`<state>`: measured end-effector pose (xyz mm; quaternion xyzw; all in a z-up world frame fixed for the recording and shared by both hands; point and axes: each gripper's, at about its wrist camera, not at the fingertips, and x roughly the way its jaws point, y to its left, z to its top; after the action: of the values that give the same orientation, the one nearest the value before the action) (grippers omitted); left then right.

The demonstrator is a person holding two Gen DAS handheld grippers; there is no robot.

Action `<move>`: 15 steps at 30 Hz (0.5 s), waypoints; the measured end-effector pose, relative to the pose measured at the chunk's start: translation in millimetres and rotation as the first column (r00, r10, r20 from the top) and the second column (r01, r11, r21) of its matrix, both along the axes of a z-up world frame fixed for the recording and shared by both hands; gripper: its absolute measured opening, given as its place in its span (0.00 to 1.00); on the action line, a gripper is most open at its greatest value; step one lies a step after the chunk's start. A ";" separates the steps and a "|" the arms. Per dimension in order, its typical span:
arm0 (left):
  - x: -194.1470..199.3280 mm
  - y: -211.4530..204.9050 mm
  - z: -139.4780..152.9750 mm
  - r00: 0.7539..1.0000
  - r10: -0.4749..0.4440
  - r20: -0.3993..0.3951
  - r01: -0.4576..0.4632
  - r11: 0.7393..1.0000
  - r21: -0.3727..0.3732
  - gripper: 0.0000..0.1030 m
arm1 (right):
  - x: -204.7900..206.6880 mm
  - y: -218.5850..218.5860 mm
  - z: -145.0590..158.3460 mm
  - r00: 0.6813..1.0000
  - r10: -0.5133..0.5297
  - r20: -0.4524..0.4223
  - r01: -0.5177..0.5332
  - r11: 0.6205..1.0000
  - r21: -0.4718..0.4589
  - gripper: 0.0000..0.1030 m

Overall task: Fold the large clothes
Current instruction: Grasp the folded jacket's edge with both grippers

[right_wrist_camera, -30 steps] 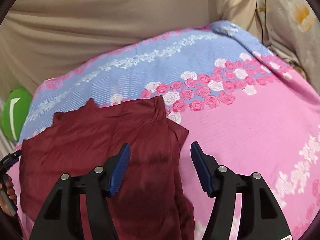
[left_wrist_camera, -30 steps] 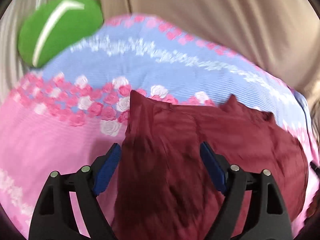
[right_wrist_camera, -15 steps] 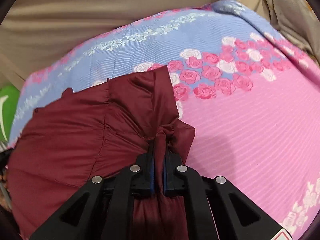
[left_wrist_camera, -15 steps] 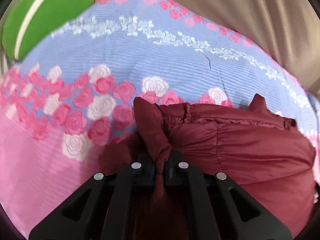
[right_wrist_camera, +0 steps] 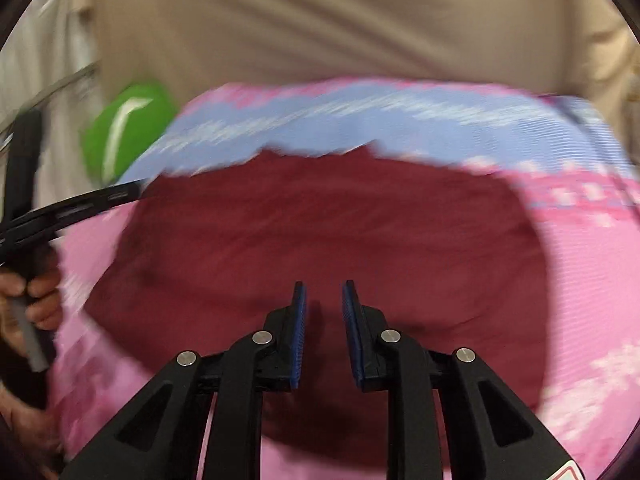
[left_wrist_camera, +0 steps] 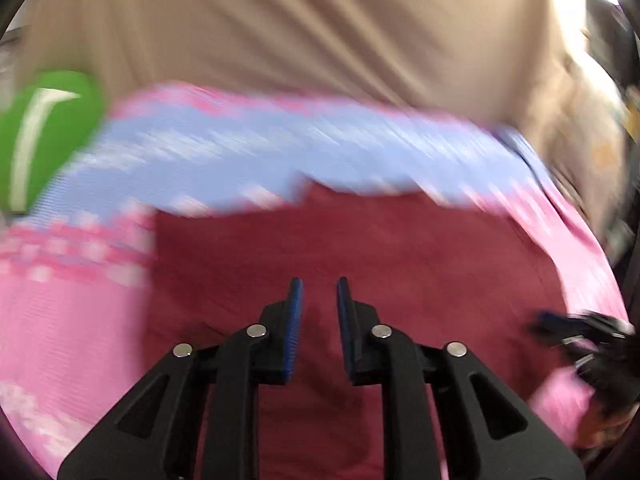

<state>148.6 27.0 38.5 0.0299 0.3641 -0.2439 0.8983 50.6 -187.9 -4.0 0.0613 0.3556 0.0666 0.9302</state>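
A dark red garment (left_wrist_camera: 360,248) lies flat on the pink and blue floral bedspread (left_wrist_camera: 72,312); it also shows in the right wrist view (right_wrist_camera: 320,232). My left gripper (left_wrist_camera: 319,292) hovers above its near part, jaws slightly apart with nothing between them. My right gripper (right_wrist_camera: 323,296) is likewise slightly open and empty above the garment. The right gripper also appears at the right edge of the left wrist view (left_wrist_camera: 576,328), and the left gripper at the left edge of the right wrist view (right_wrist_camera: 80,204). Both views are blurred by motion.
A green cushion (left_wrist_camera: 44,136) with a white stripe lies at the far left of the bed, also seen in the right wrist view (right_wrist_camera: 124,128). A beige curtain (left_wrist_camera: 320,28) hangs behind the bed. The person's hand (right_wrist_camera: 36,296) holds the left gripper's handle.
Both grippers were shut on bunched garment corners half a second ago. Now both have let go, opened a little and pulled back and up; the garment lies spread flatter.
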 end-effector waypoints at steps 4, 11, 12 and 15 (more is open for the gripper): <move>-17.8 -22.9 -55.7 0.996 -0.045 -0.082 0.052 0.995 0.087 0.19 | -9.2 16.9 -35.6 0.997 0.019 -0.073 -0.025 0.997 -0.079 0.11; -11.6 58.4 -66.3 0.988 0.116 -0.098 -0.108 0.991 0.077 0.18 | -71.3 -99.5 -62.2 0.951 -0.266 -0.156 0.275 0.961 0.041 0.00; -8.4 70.7 -66.2 0.984 0.142 -0.108 -0.136 0.989 0.065 0.18 | -79.0 -110.1 -65.3 0.946 -0.277 -0.168 0.294 0.952 0.082 0.00; 0.1 86.6 -47.8 0.977 0.192 -0.089 -0.189 0.981 0.035 0.21 | -84.7 -117.9 -55.4 0.933 -0.314 -0.175 0.330 0.942 0.067 0.06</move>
<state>148.7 113.6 -9.3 -0.0047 0.4095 -0.1532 0.8993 -34.1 -305.8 -59.4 0.1681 0.4116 -0.0753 0.8926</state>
